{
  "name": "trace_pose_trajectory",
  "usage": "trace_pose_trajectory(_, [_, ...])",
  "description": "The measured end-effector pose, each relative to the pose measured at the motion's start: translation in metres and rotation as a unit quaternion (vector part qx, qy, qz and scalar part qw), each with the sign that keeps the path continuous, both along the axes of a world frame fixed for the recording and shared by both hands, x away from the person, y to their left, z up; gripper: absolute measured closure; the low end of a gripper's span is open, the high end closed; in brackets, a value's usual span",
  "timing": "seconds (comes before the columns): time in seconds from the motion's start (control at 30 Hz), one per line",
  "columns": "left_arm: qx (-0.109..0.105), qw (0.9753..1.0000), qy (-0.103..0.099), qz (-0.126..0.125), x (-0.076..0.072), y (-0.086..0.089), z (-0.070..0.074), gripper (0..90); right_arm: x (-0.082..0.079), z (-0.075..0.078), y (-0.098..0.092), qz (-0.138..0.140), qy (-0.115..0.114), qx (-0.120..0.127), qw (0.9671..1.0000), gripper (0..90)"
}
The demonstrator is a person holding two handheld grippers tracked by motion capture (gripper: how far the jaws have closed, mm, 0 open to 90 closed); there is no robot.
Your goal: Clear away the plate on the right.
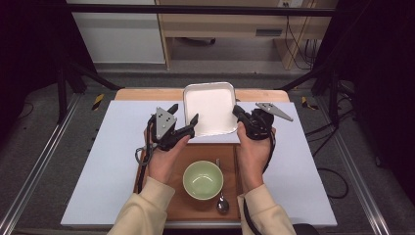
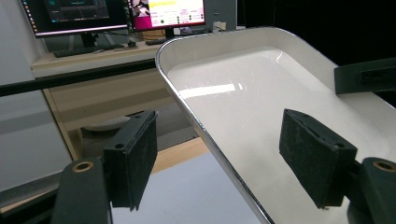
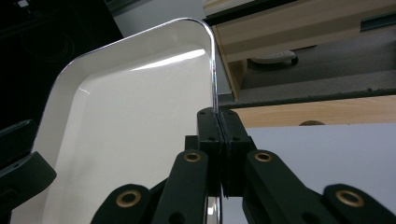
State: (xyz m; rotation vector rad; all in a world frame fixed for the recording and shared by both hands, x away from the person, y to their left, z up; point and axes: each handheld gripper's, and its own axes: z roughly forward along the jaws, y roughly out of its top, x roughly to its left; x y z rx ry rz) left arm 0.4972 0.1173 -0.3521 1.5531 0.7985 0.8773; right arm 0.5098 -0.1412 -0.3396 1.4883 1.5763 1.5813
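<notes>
The shallow white rectangular metal tray [image 1: 209, 105] is placed behind the brown wooden serving board [image 1: 191, 196]. On that board are set a pale green ceramic bowl [image 1: 202, 179] and, right of it, a silver metal spoon [image 1: 221, 198].

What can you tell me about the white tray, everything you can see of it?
The tray is white, glossy, roughly square, with rounded corners, a raised wall and a thin shiny rim; it is empty. It is between the two grippers, beyond the wooden board. The right gripper is clamped on its right rim. The left gripper straddles its left rim, jaws open.

Both grippers [image 1: 185, 122] [image 1: 238, 113] flank white tray [image 1: 209, 100]
</notes>
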Motion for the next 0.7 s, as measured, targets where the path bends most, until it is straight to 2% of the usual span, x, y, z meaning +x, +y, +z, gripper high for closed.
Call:
trace_pose_trajectory(0.03, [-0.004, 1.0, 0.009, 0.001, -0.001, -0.001, -0.001, 28.6, 0.0, 0.0, 0.0, 0.0, 0.0, 0.001, 1.0, 89.2])
trace_pose_trajectory(0.17, [-0.008, 0.9999, 0.007, -0.005, -0.001, -0.003, -0.001, 31.0, 0.0, 0.001, 0.0, 0.0, -0.005, -0.001, 1.0, 89.2])
trace_pose_trajectory(0.3, [-0.015, 0.9997, 0.015, -0.011, 0.0, -0.006, -0.002, 40.0, -0.001, 0.0, 0.002, 0.0, -0.007, -0.002, 1.0, 89.2])
trace_pose_trajectory(0.6, [-0.04, 0.9988, 0.024, 0.011, 0.006, -0.003, -0.006, 58.6, -0.002, -0.001, 0.003, -0.004, -0.005, -0.003, 1.0, 89.2])
trace_pose_trajectory(0.7, [-0.048, 0.9982, 0.029, 0.022, 0.009, 0.001, -0.009, 69.2, 0.0, -0.006, 0.004, -0.005, 0.001, -0.01, 0.9999, 89.1])
